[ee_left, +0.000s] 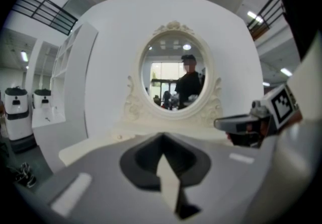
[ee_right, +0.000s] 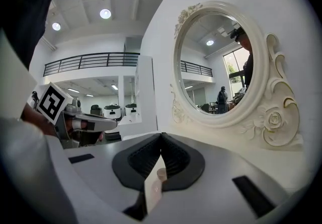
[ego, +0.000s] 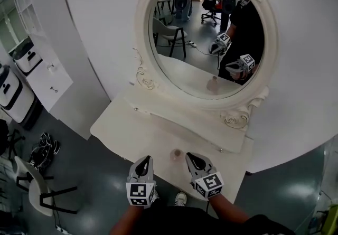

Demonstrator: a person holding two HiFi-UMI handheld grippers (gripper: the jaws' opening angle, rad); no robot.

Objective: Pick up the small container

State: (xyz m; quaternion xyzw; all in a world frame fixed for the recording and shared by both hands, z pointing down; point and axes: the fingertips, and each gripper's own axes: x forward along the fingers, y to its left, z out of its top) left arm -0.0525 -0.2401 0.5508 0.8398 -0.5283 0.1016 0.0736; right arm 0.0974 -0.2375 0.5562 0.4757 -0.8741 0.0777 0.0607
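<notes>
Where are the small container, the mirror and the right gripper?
small container [ego: 176,153], head view, middle of its body.
mirror [ego: 195,33], head view, middle of the glass.
right gripper [ego: 193,161], head view, tips of its closed jaws.

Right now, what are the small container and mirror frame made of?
The small container: perhaps translucent pinkish plastic or glass, by its pale look; too small to settle. The mirror frame: cream-painted wood or moulded resin, satin, carved scrolls and roses.
</notes>
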